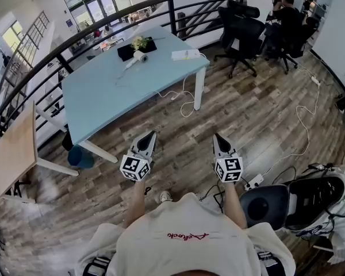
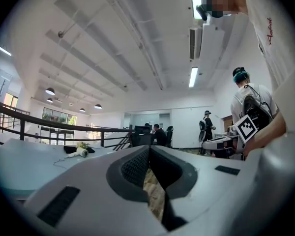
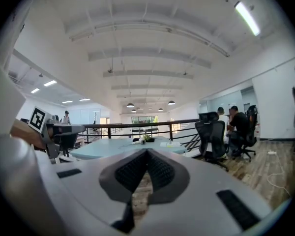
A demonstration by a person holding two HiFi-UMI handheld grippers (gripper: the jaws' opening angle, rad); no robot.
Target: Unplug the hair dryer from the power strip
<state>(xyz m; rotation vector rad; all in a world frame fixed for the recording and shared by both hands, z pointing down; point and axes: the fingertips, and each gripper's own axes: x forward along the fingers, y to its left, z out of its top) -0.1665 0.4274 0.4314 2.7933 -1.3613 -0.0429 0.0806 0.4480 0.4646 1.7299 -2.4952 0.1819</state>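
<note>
Two grippers are held out side by side over the wooden floor [image 1: 259, 114], well short of the desk [image 1: 98, 96], and neither touches anything. The left gripper [image 1: 150, 134] points level toward the desk's near edge; in its own view its fingers [image 2: 134, 170] are pressed together at the tips, with nothing between them and only floor planks showing through the small gap lower down. The right gripper [image 1: 218, 137] is tipped slightly downward, and its fingers [image 3: 129, 172] are likewise closed on nothing, tips meeting. The person's forearms reach forward from a light shirt at the near edge of the head view. The hair dryer [image 1: 136, 58] lies on its side at the far part of the light blue desk, just near of a small bunch of flowers [image 1: 139, 41] resting on a dark mat [image 1: 126, 52]. The power strip [image 1: 186, 54], white and flat, lies at the desk's far right corner, apart from the hair dryer. A white cable [image 1: 187, 99] hangs from that corner and loops on the floor. Whether the dryer's plug sits in the strip is too small to tell. Black office chairs [image 1: 240, 30] with seated people stand at the far right, beyond the desk, and a dark railing [image 1: 75, 39] curves behind it.
</note>
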